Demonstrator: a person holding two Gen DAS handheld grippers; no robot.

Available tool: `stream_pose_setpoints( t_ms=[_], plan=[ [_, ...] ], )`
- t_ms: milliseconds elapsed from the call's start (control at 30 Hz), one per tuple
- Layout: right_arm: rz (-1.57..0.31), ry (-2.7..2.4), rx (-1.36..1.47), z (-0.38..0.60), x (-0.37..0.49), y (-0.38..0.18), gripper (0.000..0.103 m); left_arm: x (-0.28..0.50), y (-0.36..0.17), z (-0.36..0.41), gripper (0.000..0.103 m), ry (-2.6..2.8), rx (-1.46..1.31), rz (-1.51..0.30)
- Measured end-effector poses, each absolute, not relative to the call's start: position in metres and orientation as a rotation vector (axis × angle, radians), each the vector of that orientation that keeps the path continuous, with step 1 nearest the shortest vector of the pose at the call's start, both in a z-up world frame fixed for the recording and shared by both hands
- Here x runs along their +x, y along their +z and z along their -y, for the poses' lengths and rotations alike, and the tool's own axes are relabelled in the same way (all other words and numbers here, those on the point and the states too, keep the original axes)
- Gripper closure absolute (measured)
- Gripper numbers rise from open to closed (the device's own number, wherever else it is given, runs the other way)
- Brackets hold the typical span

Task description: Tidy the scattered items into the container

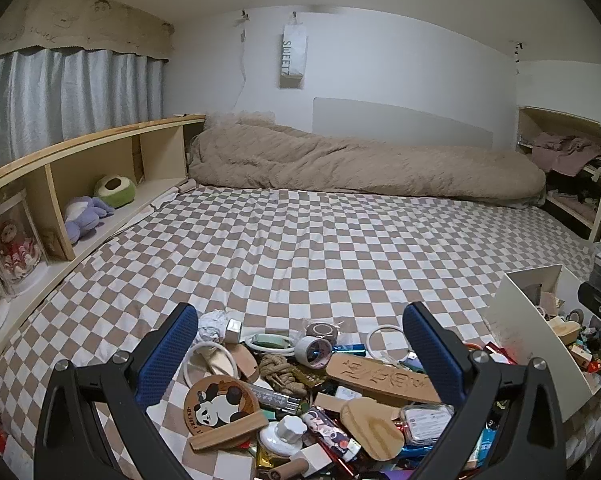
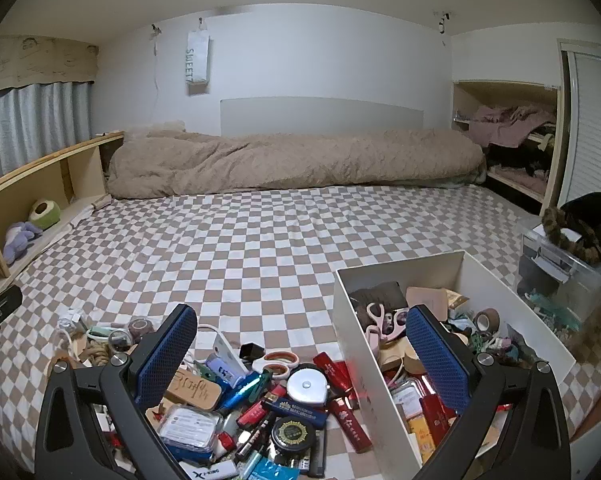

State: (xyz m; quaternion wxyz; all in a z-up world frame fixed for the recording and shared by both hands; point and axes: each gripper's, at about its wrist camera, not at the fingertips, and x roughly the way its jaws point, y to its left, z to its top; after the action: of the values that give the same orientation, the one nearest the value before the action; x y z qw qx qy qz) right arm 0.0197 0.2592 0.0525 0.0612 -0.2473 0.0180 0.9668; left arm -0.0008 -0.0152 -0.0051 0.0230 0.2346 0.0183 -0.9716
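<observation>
Gaping: two empty tongs (image 1: 300,356) (image 2: 300,356), one container (image 2: 352,320).

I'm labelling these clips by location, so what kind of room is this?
Most likely a bedroom: the clutter lies on a bed with a checkered sheet, a rolled beige duvet lies along the wall, and a bedside shelf holds plush toys.
</observation>
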Motion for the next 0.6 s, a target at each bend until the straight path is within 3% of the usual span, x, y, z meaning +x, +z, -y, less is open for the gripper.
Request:
stream_pose_setpoints(
  t_ms=[600],
  plan=[
    [-0.118, 2.962, -0.882, -0.248, 0.006, 0.014, 0.0, 0.0, -0.058, 0.02, 0.0, -2.993, 0.892, -0.141]
  ],
)
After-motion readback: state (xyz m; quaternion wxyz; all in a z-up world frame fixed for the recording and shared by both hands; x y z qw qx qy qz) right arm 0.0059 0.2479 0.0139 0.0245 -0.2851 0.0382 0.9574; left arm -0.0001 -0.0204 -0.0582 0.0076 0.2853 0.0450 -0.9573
